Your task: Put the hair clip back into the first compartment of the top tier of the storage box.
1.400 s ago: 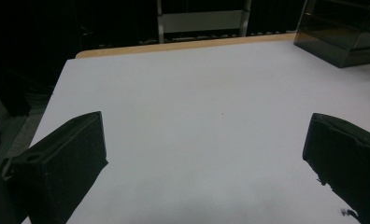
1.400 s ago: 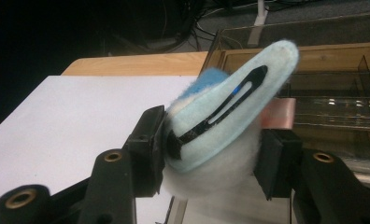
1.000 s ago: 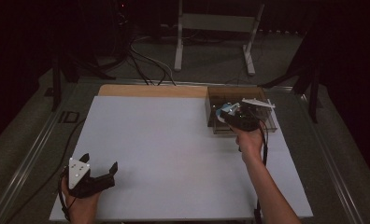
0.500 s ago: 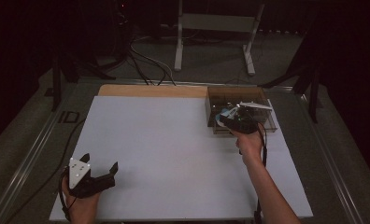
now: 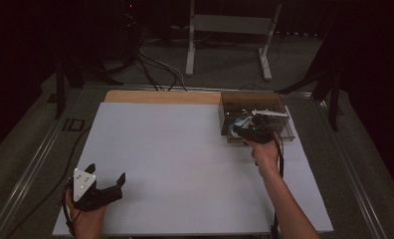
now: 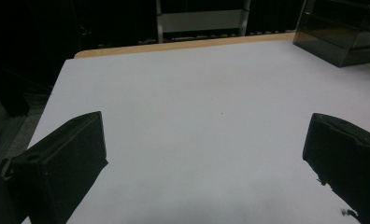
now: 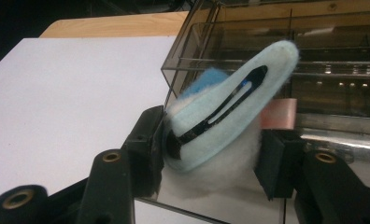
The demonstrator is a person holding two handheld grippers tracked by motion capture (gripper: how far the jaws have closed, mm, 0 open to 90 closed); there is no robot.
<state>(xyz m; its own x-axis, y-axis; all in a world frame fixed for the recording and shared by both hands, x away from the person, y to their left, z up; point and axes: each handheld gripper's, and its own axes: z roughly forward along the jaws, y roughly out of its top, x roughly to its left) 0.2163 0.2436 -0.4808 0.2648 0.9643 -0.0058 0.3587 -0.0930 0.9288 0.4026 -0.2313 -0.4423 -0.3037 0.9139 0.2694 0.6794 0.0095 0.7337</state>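
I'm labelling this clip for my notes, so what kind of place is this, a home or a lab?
Most likely a lab or recording studio, not a home: a white work board on a metal-framed table, cables trailing over a dark floor, and a bare metal stand behind.

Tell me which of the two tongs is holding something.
The right tongs, at the smoky plastic organizer: they clamp a fluffy light-blue hair clip. The left tongs gape over bare white table.

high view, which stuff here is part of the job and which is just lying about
In the job:
- right tongs, shut on the fluffy blue hair clip
- smoky clear organizer box

Lying about:
- left tongs, open, nothing between them
- white board
- metal stand
- floor cables
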